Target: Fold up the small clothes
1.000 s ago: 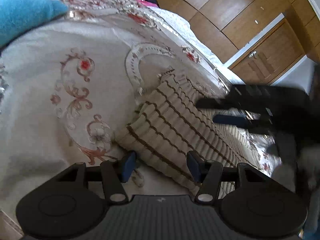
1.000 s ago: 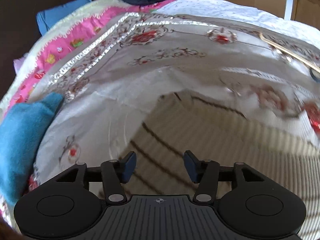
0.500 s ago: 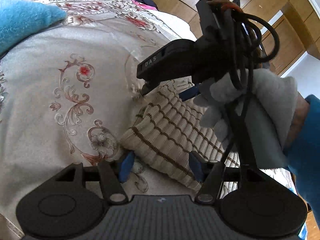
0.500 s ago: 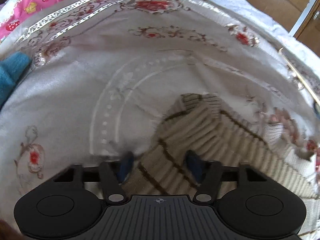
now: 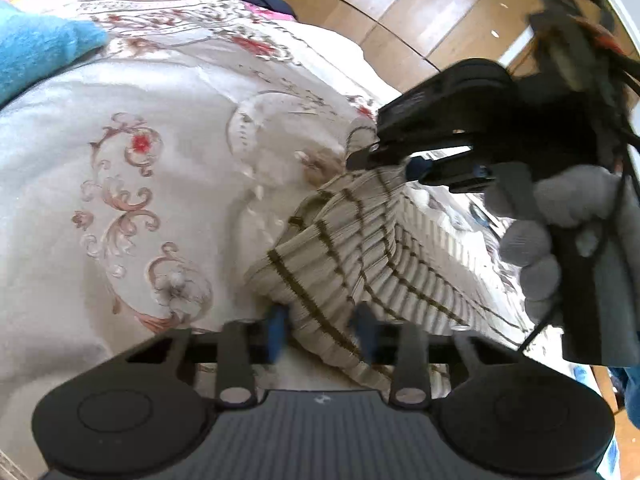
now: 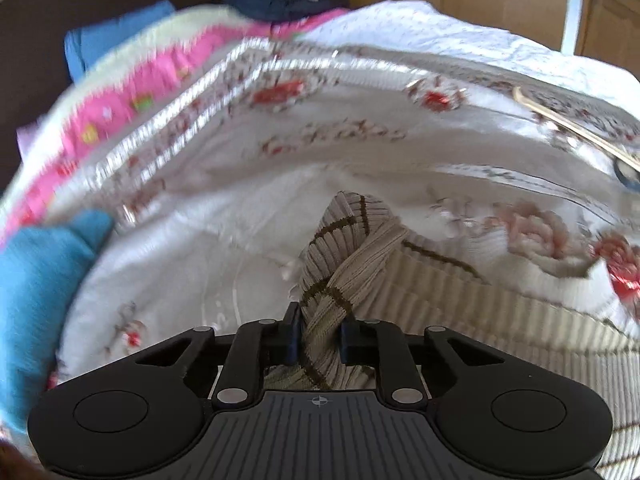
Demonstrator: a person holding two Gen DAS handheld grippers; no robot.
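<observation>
A small beige ribbed garment with thin brown stripes (image 5: 352,240) lies on a white bedspread with red flower embroidery (image 5: 120,160). My left gripper (image 5: 320,334) has its blue pads on either side of the garment's near edge, closing on it. My right gripper (image 6: 319,336) is shut on a bunched corner of the same garment (image 6: 348,248) and lifts it off the bed. The right gripper also shows in the left wrist view (image 5: 400,160), held by a grey-gloved hand, pinching the garment's far corner.
A blue fleece cloth (image 5: 36,48) lies at the far left of the bed; it also shows in the right wrist view (image 6: 36,280). A pink patterned blanket (image 6: 132,92) and dark clothes lie at the bed's far end. Wooden cabinets (image 5: 400,12) stand beyond the bed.
My right gripper came down on the garment's far corner, shut on it and raised it. My left gripper has narrowed around the near edge, which has lifted and bunched.
</observation>
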